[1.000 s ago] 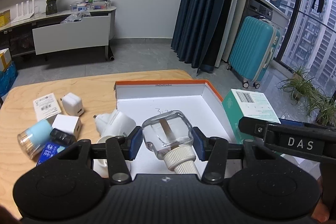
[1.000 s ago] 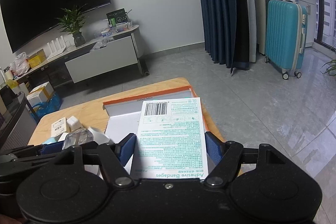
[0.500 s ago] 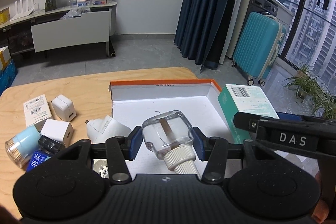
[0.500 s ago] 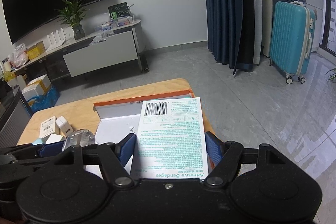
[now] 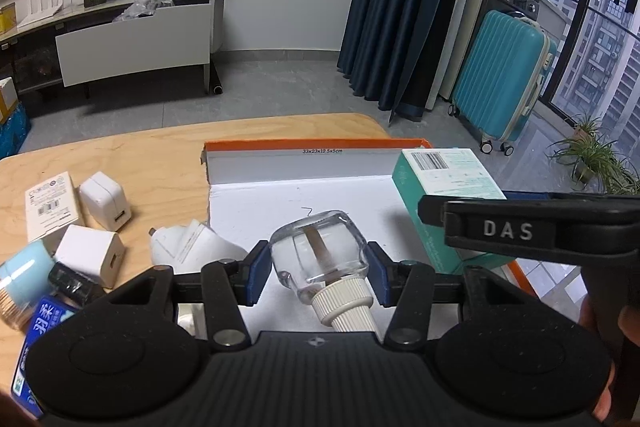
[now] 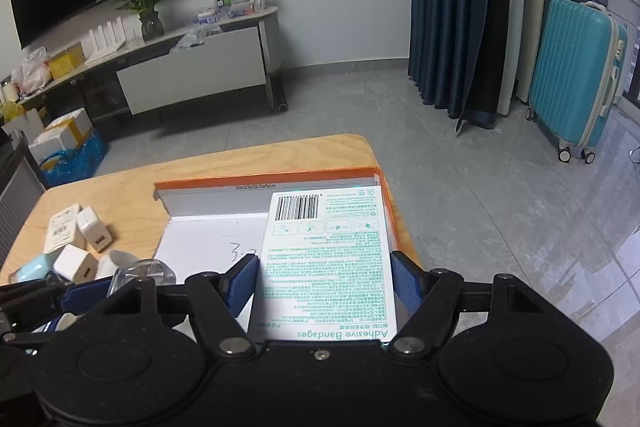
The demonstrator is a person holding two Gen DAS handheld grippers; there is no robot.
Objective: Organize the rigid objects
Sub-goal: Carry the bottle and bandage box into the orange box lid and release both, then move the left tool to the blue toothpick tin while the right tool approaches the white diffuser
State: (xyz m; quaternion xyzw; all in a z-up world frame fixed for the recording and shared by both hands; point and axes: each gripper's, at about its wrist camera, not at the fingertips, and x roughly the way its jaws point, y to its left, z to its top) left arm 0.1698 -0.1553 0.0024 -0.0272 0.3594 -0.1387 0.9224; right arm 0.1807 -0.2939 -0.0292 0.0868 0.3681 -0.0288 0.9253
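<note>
My left gripper [image 5: 318, 269] is shut on a clear glass bottle [image 5: 320, 251] with a white ribbed cap, held over the near part of the orange-rimmed white box [image 5: 312, 161]. My right gripper [image 6: 326, 285] is shut on a green and white adhesive bandage box [image 6: 328, 259], which hangs over the right side of the orange-rimmed box [image 6: 264, 183]. In the left wrist view the bandage box [image 5: 444, 179] and the right gripper's arm marked DAS show at the right. The bottle [image 6: 140, 273] shows at the lower left of the right wrist view.
On the wooden table [image 5: 120, 151] left of the box lie two white chargers [image 5: 105, 201], a white carton [image 5: 50, 205], a white plug adapter [image 5: 188, 247], a light blue capped jar [image 5: 20, 275] and a blue packet [image 5: 38, 323]. A teal suitcase [image 5: 502, 75] stands on the floor.
Both grippers have moved forward over the box with their loads. The bandage box has come down toward the box's right side. Both grips are unchanged.
</note>
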